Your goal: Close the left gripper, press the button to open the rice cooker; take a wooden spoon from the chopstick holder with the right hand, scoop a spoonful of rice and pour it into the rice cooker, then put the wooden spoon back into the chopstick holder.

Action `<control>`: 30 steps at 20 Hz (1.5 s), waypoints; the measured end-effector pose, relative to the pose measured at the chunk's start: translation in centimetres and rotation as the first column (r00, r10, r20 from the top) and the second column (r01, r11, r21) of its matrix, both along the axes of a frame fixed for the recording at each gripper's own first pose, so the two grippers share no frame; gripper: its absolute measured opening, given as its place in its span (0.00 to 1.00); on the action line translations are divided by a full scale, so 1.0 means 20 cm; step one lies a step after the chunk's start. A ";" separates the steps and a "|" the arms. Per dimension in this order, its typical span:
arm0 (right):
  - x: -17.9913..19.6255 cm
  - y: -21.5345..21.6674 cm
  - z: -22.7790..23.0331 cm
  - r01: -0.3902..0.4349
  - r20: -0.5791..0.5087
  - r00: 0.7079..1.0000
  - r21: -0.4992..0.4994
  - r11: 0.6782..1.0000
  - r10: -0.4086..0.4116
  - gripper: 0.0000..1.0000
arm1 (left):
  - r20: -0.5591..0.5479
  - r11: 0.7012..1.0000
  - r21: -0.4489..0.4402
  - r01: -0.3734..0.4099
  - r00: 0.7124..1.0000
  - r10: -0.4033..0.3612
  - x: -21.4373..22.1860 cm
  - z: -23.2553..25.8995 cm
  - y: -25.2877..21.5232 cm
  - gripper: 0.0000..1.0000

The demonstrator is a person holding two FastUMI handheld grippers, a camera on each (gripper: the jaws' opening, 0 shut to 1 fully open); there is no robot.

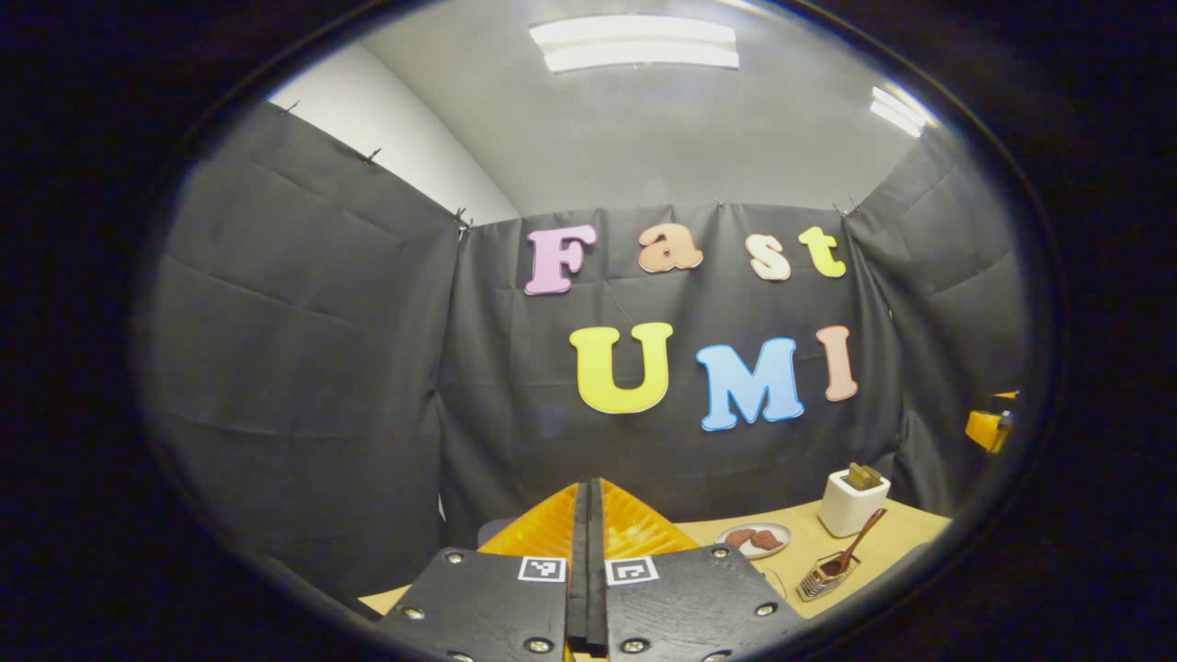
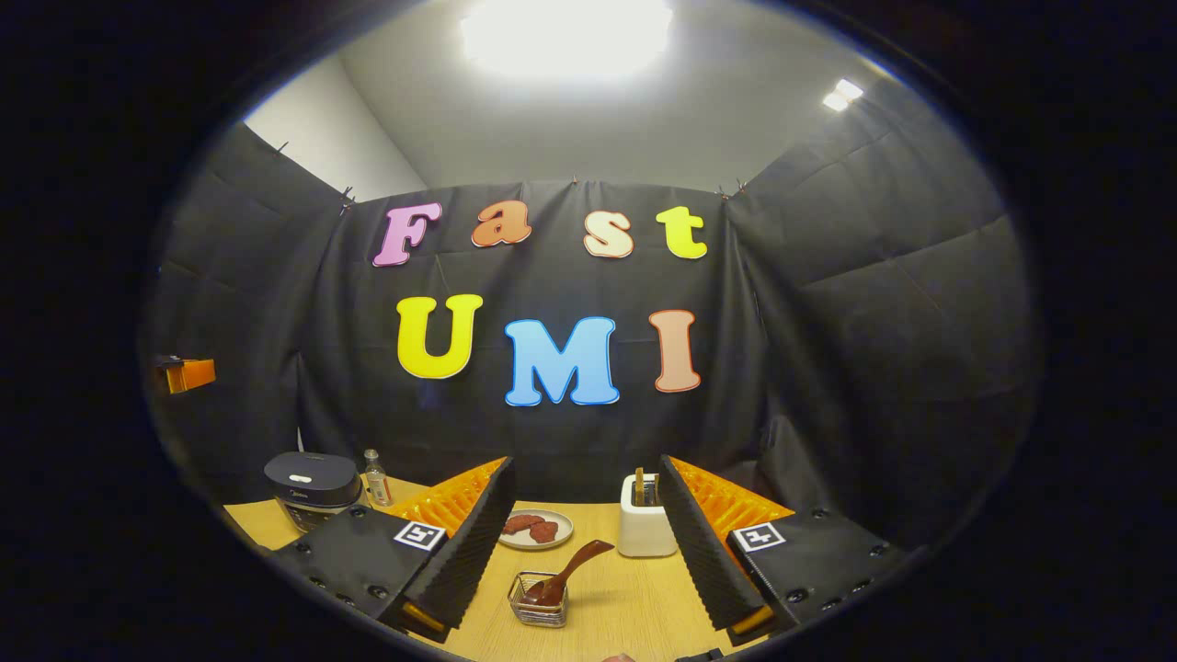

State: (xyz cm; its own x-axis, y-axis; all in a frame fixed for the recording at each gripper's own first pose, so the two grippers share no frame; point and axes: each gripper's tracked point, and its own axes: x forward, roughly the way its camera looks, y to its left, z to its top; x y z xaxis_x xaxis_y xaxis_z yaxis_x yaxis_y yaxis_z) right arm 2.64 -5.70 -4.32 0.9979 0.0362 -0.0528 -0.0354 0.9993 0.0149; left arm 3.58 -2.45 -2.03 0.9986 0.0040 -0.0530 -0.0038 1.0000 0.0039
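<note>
In the right gripper view, the dark rice cooker point(image 2: 313, 485) stands at the table's left with its lid down. A wooden spoon point(image 2: 568, 572) leans in a small wire holder point(image 2: 540, 599) near the front, bowl down and handle pointing up to the right. My right gripper point(image 2: 585, 467) hangs open above the table, behind the spoon and apart from it. In the left gripper view, my left gripper point(image 1: 588, 492) is shut on nothing and faces the wall. That same spoon point(image 1: 853, 547) and wire holder point(image 1: 825, 579) lie low to its right.
A white box point(image 2: 644, 526) point(image 1: 851, 506) with brown pieces in its top slot stands behind the spoon. Beside it is a plate point(image 2: 538, 530) point(image 1: 754, 540) of reddish pieces. A small bottle point(image 2: 375, 478) stands next to the cooker. The wooden table point(image 2: 634, 598) runs to the cloth walls.
</note>
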 end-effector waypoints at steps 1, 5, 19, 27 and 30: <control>0.00 0.00 -0.01 -0.001 -0.007 1.000 0.001 1.000 0.001 0.96 | -0.022 1.000 -0.008 0.001 1.000 -0.001 0.04 -0.04 0.01 0.01; 0.03 -0.02 -0.03 0.023 -0.008 1.000 -0.011 1.000 -0.023 0.97 | -0.081 1.000 -0.015 0.010 0.997 -0.011 0.22 -0.18 0.07 0.00; 0.20 0.04 -0.08 0.188 -0.046 0.980 -0.073 0.979 -0.192 0.98 | -0.349 0.994 -0.102 0.040 0.934 -0.073 0.80 -1.08 0.26 0.00; 0.25 0.11 -0.09 0.196 -0.055 0.978 -0.102 0.975 -0.202 0.98 | -0.454 0.995 -0.089 0.049 0.887 -0.085 0.84 -1.45 0.27 0.00; 0.26 0.12 -0.10 0.197 -0.054 0.977 -0.109 0.974 -0.204 0.98 | -0.465 0.995 -0.091 0.046 0.881 -0.083 0.84 -1.48 0.27 0.01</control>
State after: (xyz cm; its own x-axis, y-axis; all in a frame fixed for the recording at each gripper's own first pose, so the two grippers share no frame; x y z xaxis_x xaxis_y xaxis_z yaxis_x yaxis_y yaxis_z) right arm 7.78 -3.36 -6.25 0.9786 -0.1736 -0.1102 0.1638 0.9822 -0.0919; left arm 20.29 2.87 -31.71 0.8555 -0.0822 -0.5113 0.0444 0.9953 -0.0858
